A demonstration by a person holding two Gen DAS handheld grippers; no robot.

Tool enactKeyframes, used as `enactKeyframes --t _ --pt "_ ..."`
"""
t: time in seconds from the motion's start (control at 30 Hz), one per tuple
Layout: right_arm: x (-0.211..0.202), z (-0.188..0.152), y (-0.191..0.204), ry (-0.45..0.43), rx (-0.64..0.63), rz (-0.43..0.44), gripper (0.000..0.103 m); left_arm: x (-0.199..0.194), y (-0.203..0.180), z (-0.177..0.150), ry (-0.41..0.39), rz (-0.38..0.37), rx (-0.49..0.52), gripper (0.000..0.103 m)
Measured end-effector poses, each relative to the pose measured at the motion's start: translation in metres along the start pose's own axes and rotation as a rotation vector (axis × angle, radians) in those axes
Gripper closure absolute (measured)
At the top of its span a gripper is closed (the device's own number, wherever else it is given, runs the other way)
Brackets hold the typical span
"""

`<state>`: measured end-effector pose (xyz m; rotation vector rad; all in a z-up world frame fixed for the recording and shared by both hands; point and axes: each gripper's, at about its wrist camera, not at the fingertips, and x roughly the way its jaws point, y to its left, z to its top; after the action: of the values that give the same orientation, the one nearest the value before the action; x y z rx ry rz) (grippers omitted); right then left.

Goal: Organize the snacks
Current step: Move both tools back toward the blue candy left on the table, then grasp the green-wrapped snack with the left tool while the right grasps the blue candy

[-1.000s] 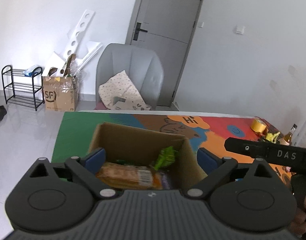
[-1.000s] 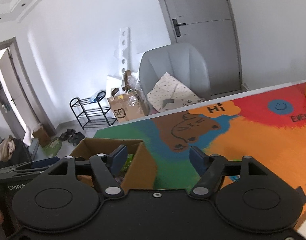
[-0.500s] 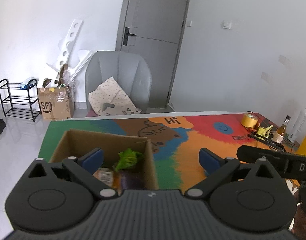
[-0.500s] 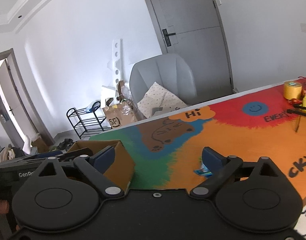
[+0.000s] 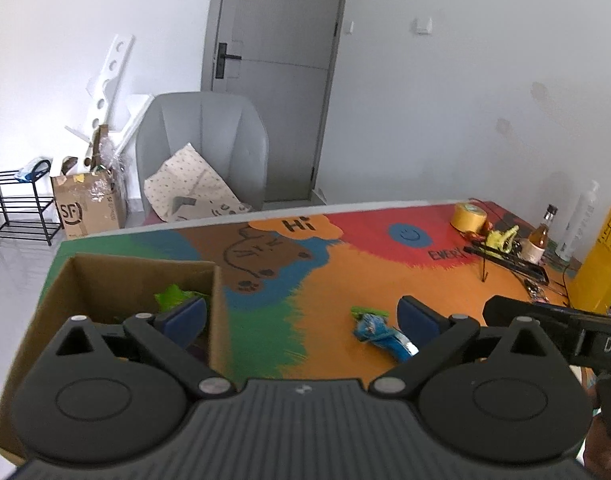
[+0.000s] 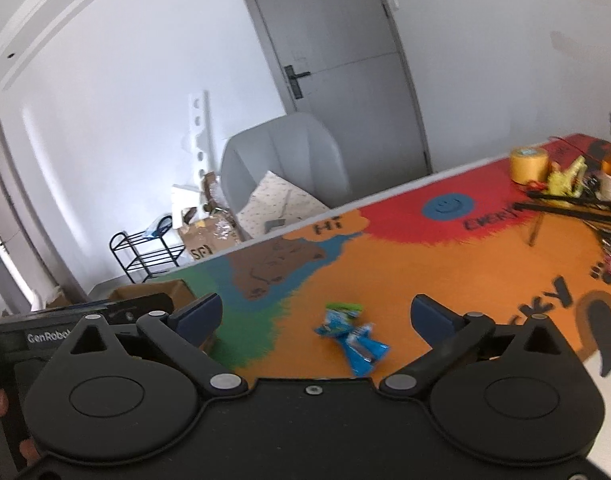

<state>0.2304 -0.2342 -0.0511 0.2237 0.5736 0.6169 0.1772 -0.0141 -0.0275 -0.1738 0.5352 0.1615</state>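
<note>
Right wrist view first: a second ago that camera was parked almost over the cardboard box (image 6: 153, 294), and now the box has slid off to about 9 o'clock while the blue snack packets (image 6: 351, 338) sit dead ahead. The right gripper (image 6: 315, 318) has just been opening its jaws and now they stand as wide as they go, nothing between the pads, packets lying free on the mat a bit beyond the fingertips.

Left wrist view shows the same swing: the box filled the middle earlier, now it's at 8 o'clock. The left gripper (image 5: 301, 316) is spread wide too and holding nothing, with the packets just inside its right finger at about 3 o'clock.

My read: the box drop is finished and both hands are heading for the next pickup.

Materials: the packets are crinkly glossy foil, blue with a green end, flat and floppy, two overlapping, probably slippery to pinch. Box is plain brown corrugated, open top, with a green wrapper (image 5: 173, 294) poking up inside. The table mat (image 6: 425, 272) is a smooth printed sheet, orange, red and green.
</note>
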Motion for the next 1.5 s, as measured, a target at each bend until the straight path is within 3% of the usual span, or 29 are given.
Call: enactKeyframes --t 0.3,0.47,0.7,1.13,1.3,1.5 --pt "0.001 -0.010 -0.026 0.014 0.015 -0.003 0.002 0.021 -0.021 -0.003 0.050 -0.027 0.029 0.002" --pt "0.010 -0.012 -0.038 0.034 0.058 0.015 0.015 0.030 -0.029 -0.001 0.066 -0.052 0.057 0.002" --pt "0.025 -0.014 -0.039 0.061 0.058 0.027 0.022 0.048 -0.038 0.001 0.095 -0.074 0.082 0.005" --pt "0.074 -0.024 -0.043 0.176 0.057 0.050 0.032 0.093 -0.037 -0.001 0.193 -0.060 0.059 0.037" --pt "0.092 -0.027 -0.043 0.209 0.050 0.058 0.035 0.109 -0.032 -0.002 0.225 -0.048 0.053 0.040" --pt "0.113 -0.034 -0.043 0.259 0.058 0.082 0.051 0.124 -0.028 -0.005 0.256 -0.037 0.044 0.041"
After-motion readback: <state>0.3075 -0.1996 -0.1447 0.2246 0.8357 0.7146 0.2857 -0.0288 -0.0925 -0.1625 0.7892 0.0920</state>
